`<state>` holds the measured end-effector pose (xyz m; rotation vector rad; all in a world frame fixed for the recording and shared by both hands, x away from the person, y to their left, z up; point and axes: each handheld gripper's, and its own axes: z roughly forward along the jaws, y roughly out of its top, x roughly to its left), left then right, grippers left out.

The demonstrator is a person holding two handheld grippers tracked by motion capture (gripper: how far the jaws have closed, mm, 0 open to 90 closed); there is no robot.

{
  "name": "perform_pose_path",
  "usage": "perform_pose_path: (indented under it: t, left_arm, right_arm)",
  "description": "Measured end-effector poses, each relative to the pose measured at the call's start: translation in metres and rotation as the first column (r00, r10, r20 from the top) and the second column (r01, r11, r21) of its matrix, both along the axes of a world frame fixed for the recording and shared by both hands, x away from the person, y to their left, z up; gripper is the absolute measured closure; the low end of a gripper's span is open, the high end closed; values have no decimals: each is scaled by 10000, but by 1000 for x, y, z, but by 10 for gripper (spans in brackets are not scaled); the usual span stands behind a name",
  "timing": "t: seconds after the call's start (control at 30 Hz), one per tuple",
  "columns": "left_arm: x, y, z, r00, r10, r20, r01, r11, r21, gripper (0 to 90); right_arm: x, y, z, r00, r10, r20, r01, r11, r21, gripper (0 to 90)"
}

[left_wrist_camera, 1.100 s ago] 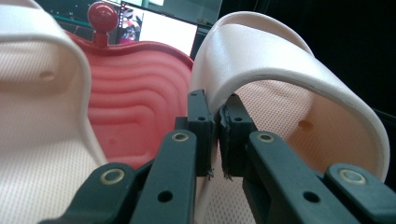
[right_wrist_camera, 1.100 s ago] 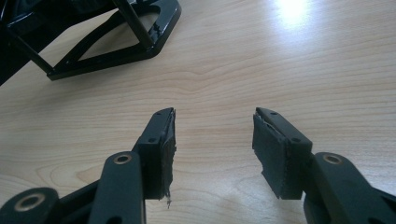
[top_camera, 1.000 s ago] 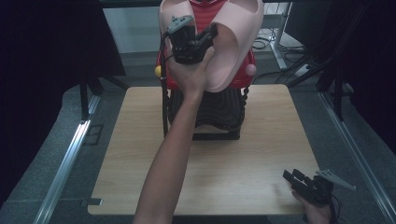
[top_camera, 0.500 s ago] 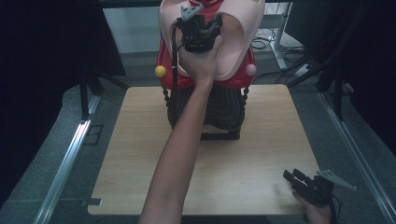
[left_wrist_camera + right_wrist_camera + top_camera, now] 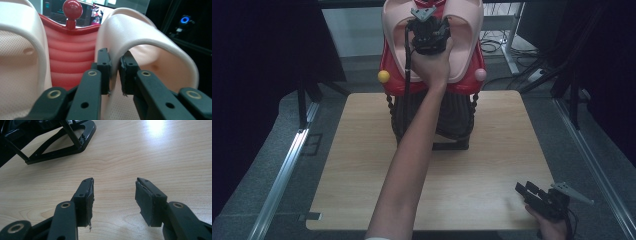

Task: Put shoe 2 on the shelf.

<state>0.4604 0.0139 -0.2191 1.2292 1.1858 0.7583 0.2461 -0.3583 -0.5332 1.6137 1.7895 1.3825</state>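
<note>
A tall object with a pale pink shell point(image 5: 467, 45) over a red ribbed body point(image 5: 71, 57) stands on a black stand point(image 5: 452, 145) at the back of the wooden table point(image 5: 362, 165). My left gripper point(image 5: 428, 31) is raised to the shell's upper middle. In the left gripper view it point(image 5: 115, 58) is shut on the rim of the right pink loop point(image 5: 150, 37), one jaw on each side. A red ball knob point(image 5: 72, 8) tops the body. My right gripper point(image 5: 524, 186) rests low at the table's near right corner, open point(image 5: 115, 182) and holding nothing.
A yellow ball point(image 5: 383, 76) and a pink ball point(image 5: 480, 75) stick out at the object's sides. The stand's black foot point(image 5: 62, 147) lies ahead and left of the right gripper. Metal rails run along the floor on both sides; cables lie at the back right.
My left hand has moved right and farther up along the shell, from its left part to the right loop's rim. The right gripper has stayed put.
</note>
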Motion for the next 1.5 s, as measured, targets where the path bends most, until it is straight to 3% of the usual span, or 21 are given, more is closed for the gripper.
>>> perform_pose_path:
  t: [0.17,0.27,0.33,0.57,0.77,1.07,1.23,1.37,1.43,1.5]
  left_arm:
    - [-1,-2,-1,9996,234,123,-233,9997,-86,715]
    - [-4,0,0,9996,211,179,-208,9997,-122,586]
    - [-5,2,-1,9999,-77,154,81,9996,-271,518]
    - [-15,6,0,9935,-1089,328,1104,9928,-465,442]
    - [-31,10,-2,9873,-1452,649,1474,9886,-301,424]
    - [-61,21,-13,9680,-2310,981,2339,9721,-194,424]
    - [-77,26,-23,9547,-2761,1106,2822,9584,-429,426]
    - [-89,28,-30,9473,-2944,1263,3032,9513,-560,429]
    - [-95,28,-33,9462,-2929,1375,3017,9522,-473,429]
    - [-102,28,-38,9391,-3104,1475,3214,9452,-572,431]
  right_arm:
    - [-1,0,0,10000,0,18,0,10000,-17,490]
    - [-1,-1,0,10000,-22,29,22,10000,-6,490]
    - [-1,-1,1,10000,-39,38,39,10000,9,490]
    - [-1,0,1,10000,-42,16,42,10000,-15,490]
    - [-1,1,1,10000,-7,22,8,10000,-80,490]
    - [-1,-1,2,9999,-137,98,139,9998,-135,490]
    - [-2,0,2,9998,-132,127,134,9997,-207,490]
    - [-2,1,2,9999,-131,110,134,9997,-204,490]
    - [-2,1,2,9999,-96,90,98,9997,-240,490]
    - [-1,2,1,9999,-56,99,59,9997,-252,489]
